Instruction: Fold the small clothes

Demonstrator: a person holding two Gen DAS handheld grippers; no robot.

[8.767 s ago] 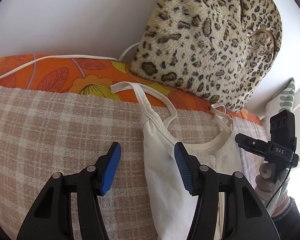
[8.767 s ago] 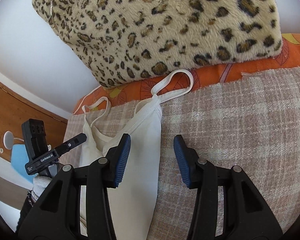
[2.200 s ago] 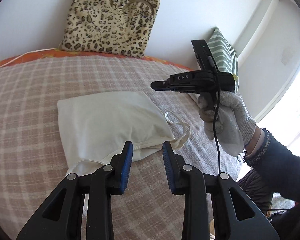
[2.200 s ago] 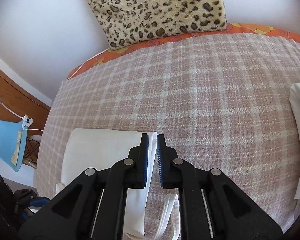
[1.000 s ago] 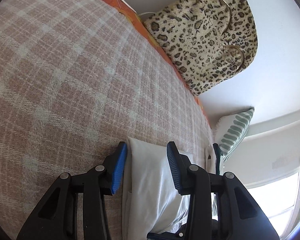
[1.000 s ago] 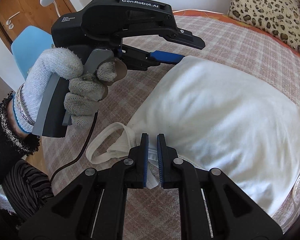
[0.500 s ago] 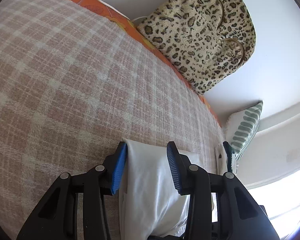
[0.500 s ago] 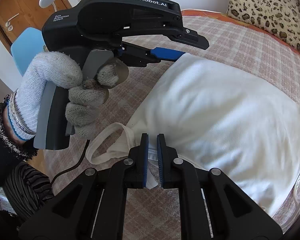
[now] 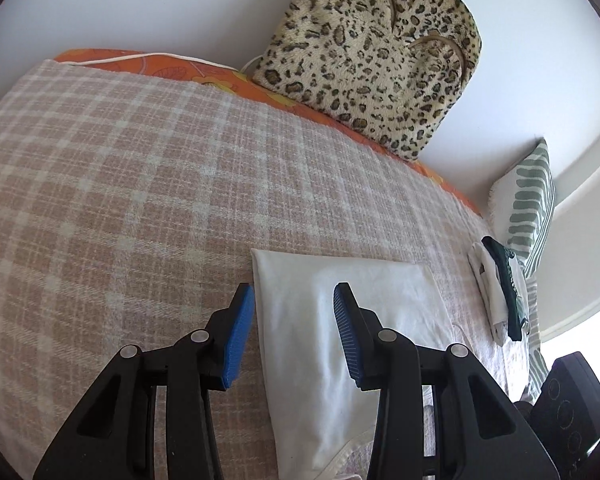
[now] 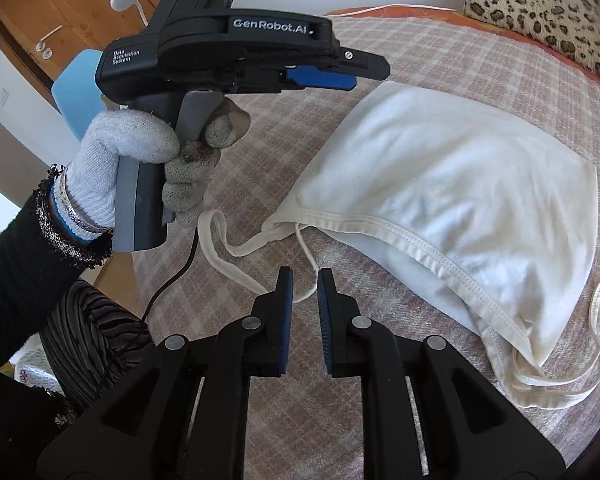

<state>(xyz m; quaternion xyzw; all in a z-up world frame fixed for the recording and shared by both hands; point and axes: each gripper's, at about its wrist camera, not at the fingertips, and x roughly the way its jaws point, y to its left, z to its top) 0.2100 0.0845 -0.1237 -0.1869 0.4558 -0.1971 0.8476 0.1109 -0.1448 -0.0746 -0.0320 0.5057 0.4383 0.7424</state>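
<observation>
A white camisole lies folded into a rectangle on the plaid blanket. My left gripper hovers over its near left corner with its jaws apart and widening a little; the pads touch no cloth. The right wrist view shows the camisole with its hemmed edge towards me and a loose strap loop trailing left. My right gripper is just above that strap. Its jaws are opening, and the thin strap runs through the gap without being pressed. A gloved hand holds the left gripper above the camisole's far corner.
A leopard-print cushion leans on the wall behind the bed. A striped pillow and a small stack of folded clothes sit at the right. More thin straps spill out at the camisole's right end. A blue chair stands beside the bed.
My right gripper's jaws have parted from shut, letting go of the strap end, and it has drawn back a little. My left gripper has risen and rolled over the camisole's corner.
</observation>
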